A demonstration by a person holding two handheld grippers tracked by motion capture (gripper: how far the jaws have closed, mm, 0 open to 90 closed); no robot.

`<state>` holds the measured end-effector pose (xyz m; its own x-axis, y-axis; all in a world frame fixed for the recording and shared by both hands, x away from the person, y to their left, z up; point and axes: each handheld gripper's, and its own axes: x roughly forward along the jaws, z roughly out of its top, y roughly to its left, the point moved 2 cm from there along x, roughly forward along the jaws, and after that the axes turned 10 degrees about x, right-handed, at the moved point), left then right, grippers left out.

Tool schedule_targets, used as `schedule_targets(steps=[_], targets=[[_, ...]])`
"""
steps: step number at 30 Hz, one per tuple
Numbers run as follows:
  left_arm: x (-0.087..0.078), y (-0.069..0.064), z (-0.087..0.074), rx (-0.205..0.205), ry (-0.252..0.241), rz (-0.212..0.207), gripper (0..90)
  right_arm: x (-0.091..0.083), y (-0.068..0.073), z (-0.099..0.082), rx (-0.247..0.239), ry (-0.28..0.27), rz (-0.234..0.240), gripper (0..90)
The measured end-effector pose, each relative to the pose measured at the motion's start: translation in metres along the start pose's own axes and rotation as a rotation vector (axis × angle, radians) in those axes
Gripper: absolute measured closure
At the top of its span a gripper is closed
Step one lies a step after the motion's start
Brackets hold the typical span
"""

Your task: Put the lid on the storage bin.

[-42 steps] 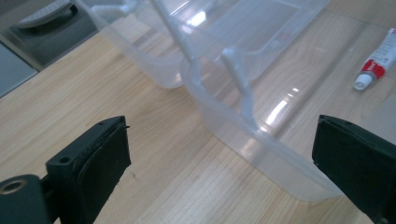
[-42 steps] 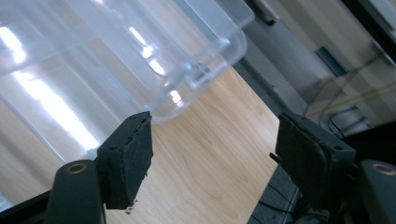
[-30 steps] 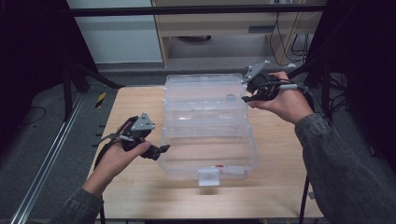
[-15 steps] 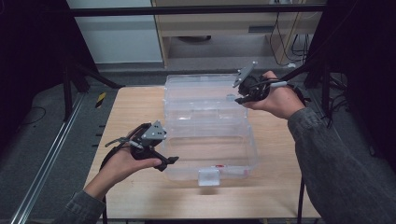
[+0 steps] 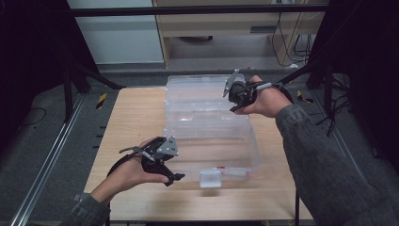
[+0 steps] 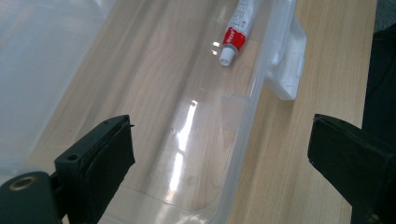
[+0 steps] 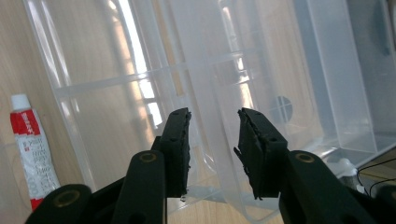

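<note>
While straddling the near rim of the clear box [image 5: 209, 136], gaping wide and gripping nothing: left gripper [image 6: 219, 154]. Having just been narrowing, hovering half-open around the box's far wall, pressing nothing: right gripper [image 7: 212, 140]. Lying inside the box: toothpaste tube [image 6: 238, 25].

The high view is dim at its borders: the left and right edges and the upper corners sink into near black, while the wooden bench [image 5: 136, 117] in the middle is evenly and softly lit from above. The picture is slightly soft and grainy, with faint shadows under the hands. In the left gripper view, white streaks of glare run along the clear plastic box [image 6: 187, 130] at the centre of the frame, and the near jaws at the bottom corners are blurred. In the right gripper view, bright bands of reflected light cross the plastic at the upper left; the far right looks hazy.
</note>
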<state>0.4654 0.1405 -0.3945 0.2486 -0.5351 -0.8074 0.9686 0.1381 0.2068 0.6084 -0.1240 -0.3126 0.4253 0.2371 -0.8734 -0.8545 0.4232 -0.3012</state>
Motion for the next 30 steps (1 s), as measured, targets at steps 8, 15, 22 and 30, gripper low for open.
schedule_targets(steps=[8,15,22,30], targets=[[0.012,-0.001,-0.003,0.007,0.031,-0.043,16.6,0.004,0.000,0.003,-0.043,0.019,0.015,67.9],[0.019,-0.003,-0.004,0.019,0.057,-0.065,28.0,0.010,-0.003,0.001,-0.065,0.049,0.008,73.8],[0.024,-0.004,-0.008,0.022,0.078,-0.072,38.1,0.011,-0.001,0.002,-0.086,0.050,0.004,77.1],[0.028,-0.003,-0.012,0.020,0.106,-0.096,57.2,0.012,0.000,0.003,-0.086,0.049,-0.004,77.4]])
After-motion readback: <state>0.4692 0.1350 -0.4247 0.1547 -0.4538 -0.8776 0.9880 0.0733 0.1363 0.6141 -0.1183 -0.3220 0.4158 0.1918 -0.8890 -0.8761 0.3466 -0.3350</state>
